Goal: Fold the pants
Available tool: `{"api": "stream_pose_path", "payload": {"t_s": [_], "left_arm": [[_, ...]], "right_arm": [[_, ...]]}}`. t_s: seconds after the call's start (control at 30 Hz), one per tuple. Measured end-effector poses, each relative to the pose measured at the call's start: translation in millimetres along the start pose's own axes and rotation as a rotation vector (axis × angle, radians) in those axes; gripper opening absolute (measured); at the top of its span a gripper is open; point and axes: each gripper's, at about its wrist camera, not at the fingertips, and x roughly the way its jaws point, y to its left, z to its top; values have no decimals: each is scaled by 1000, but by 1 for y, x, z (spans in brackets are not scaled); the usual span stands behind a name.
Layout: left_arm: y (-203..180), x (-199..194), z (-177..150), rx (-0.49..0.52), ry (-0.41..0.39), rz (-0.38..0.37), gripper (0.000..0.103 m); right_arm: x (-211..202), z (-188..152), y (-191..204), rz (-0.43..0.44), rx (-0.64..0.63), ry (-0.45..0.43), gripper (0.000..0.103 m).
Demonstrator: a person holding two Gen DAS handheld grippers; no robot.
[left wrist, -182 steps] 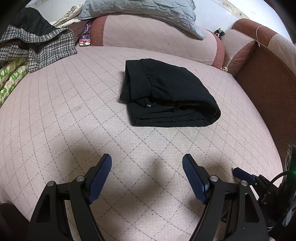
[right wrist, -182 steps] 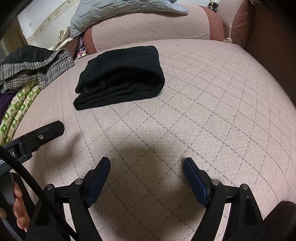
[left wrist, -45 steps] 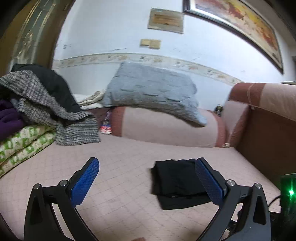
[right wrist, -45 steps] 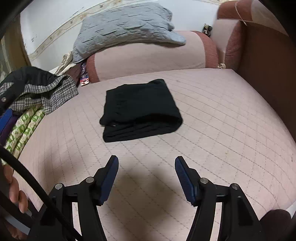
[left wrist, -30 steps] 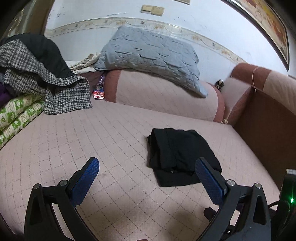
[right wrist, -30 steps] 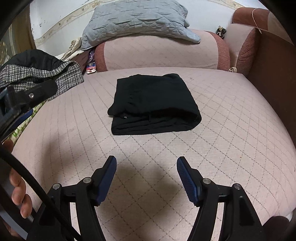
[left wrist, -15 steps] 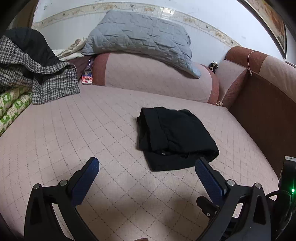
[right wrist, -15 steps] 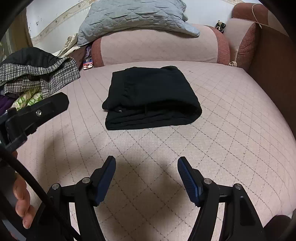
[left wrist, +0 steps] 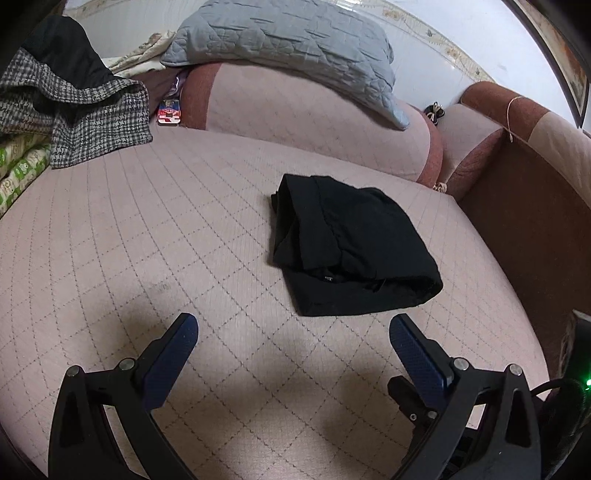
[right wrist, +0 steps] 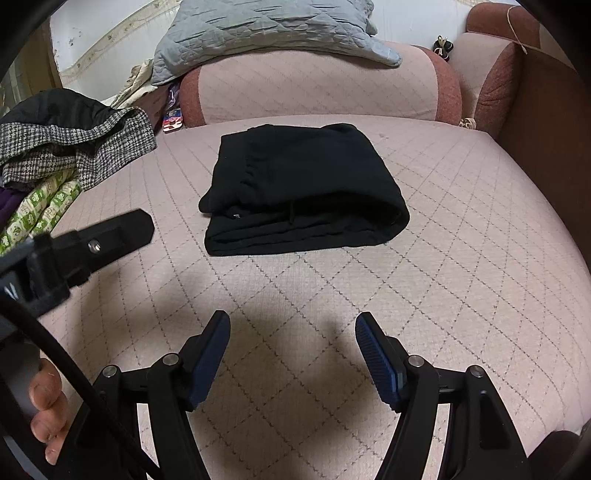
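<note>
Nearest in each wrist view are the tongs themselves. The left tongs [left wrist: 293, 332] stand released, blue pads wide apart, nothing between them, hovering over bare quilted bed cover [left wrist: 110, 240]. The right tongs [right wrist: 291, 332] are likewise released and empty over the same cover; at 8 o'clock in that view the person's fingers [right wrist: 46, 413] show beside a black cable, and the outer side of the left tool crosses at 9 o'clock. Beyond both pairs lies the pants [right wrist: 301, 190], black, already gathered into a compact folded bundle resting flat on the bed, apart from either tool. From the right tongs the bundle sits at 12 o'clock, its long axis running across the view from 9 to 3 o'clock, rounded fold at the 3 o'clock end and layered open edges facing the tongs. From the left tongs the pants [left wrist: 351, 243] lie at about 1 o'clock, the axis slanting. Judged from this, the right tongs are squarer to the bundle and no farther off; the fold appears finished or nearly so. Further back at 10 o'clock is a checked coat [right wrist: 85, 147] over green-printed bedding, then a pink bolster [right wrist: 317, 92] carrying a grey pillow [right wrist: 258, 33]. A small red and blue packet [left wrist: 169, 112] lies by the bolster; its print cannot be read. No other writing is legible.
</note>
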Motion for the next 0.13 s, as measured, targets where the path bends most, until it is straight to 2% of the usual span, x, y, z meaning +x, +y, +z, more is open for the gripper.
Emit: {"api": "stream_pose_path", "payload": {"t_s": [0.13], "left_arm": [[-1,11,-3,7,43,17,103]], "right_arm": [[0,0,-4,-5,10,4,77]]}}
